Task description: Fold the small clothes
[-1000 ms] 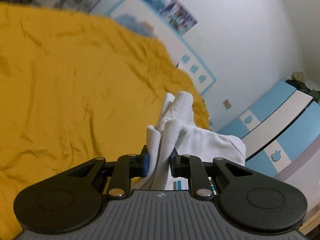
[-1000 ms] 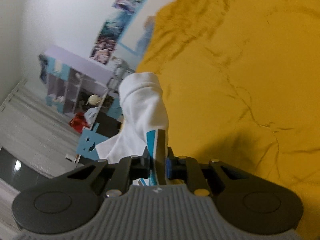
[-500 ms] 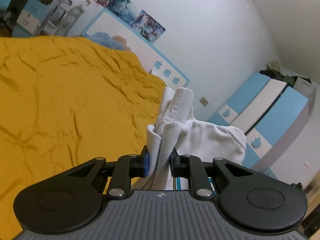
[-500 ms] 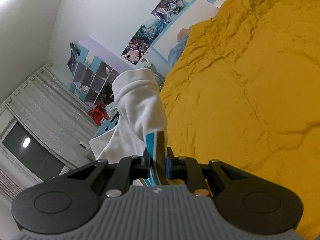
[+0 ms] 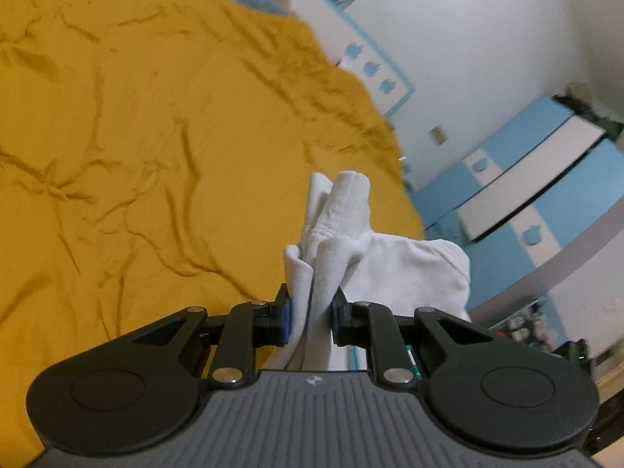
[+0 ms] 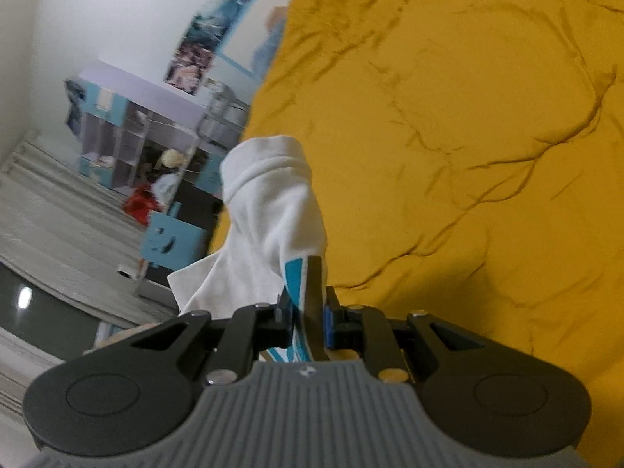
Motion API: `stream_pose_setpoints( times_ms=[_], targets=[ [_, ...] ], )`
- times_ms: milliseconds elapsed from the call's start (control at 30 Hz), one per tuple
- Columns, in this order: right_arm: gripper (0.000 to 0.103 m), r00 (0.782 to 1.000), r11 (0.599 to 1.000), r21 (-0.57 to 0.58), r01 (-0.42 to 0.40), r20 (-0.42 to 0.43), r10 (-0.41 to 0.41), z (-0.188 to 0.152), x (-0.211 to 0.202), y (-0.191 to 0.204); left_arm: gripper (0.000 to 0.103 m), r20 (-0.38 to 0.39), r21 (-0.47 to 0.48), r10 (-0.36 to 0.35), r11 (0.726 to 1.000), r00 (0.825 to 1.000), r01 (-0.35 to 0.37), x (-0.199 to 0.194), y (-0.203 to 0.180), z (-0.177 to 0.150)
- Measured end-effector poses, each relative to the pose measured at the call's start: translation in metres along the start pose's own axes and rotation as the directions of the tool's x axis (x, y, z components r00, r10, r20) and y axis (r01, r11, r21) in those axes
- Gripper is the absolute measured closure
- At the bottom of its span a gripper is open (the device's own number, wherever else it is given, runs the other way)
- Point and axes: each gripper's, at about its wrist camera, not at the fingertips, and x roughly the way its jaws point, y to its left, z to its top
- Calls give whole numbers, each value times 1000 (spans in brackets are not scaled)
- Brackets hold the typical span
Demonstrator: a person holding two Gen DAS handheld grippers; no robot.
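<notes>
A small white garment (image 5: 394, 261) with a teal stripe is held up off the yellow bedspread (image 5: 136, 136). My left gripper (image 5: 310, 314) is shut on a bunched white fold of it, which sticks up between the pads and spills off to the right. In the right wrist view the same white garment (image 6: 273, 210) stands up from my right gripper (image 6: 308, 316), which is shut on its teal-striped edge. The cloth hangs to the left of that gripper, over the bed's side. The yellow bedspread (image 6: 468, 156) fills the right of that view.
The bedspread is wrinkled and bare. Blue and white cupboards (image 5: 534, 195) stand past the bed's right side. A lilac and blue shelf unit (image 6: 128, 132) with clutter, a blue stool (image 6: 171, 241) and posters on the white wall (image 6: 202, 35) lie to the bed's left.
Both hands have swung over the bed with the garment still gripped. The views first tipped up toward the walls, then back down to the bedspread. The grips look unchanged.
</notes>
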Motion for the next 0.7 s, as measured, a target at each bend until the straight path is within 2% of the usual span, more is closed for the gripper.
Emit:
stream_pose_setpoints(
  times_ms=[133, 267, 333, 433, 567, 600, 700],
  targets=[
    [94, 998, 999, 24, 47, -39, -46, 19, 36, -21, 83, -70, -43, 49, 998, 996, -52, 39, 27, 6],
    [94, 990, 994, 16, 109, -87, -107, 28, 74, -42, 83, -147, -79, 121, 988, 982, -134, 73, 57, 0],
    [94, 986, 989, 53, 136, -108, -130, 28, 91, -60, 82, -172, -103, 140, 982, 975, -159, 84, 70, -3],
    [94, 980, 982, 76, 170, -117, -161, 29, 109, -81, 82, -189, -150, 125, 977, 974, -154, 90, 84, -5],
    [92, 974, 976, 95, 197, -136, -183, 30, 122, -99, 78, -214, -128, 147, 976, 966, -176, 95, 82, -3],
    [92, 972, 975, 87, 204, -138, -190, 30, 124, -99, 75, -223, -115, 158, 976, 962, -187, 95, 80, -2],
    [83, 964, 970, 43, 241, -126, -234, 32, 118, -91, 64, -255, -2, 233, 970, 938, -241, 91, 64, 4]
  ],
)
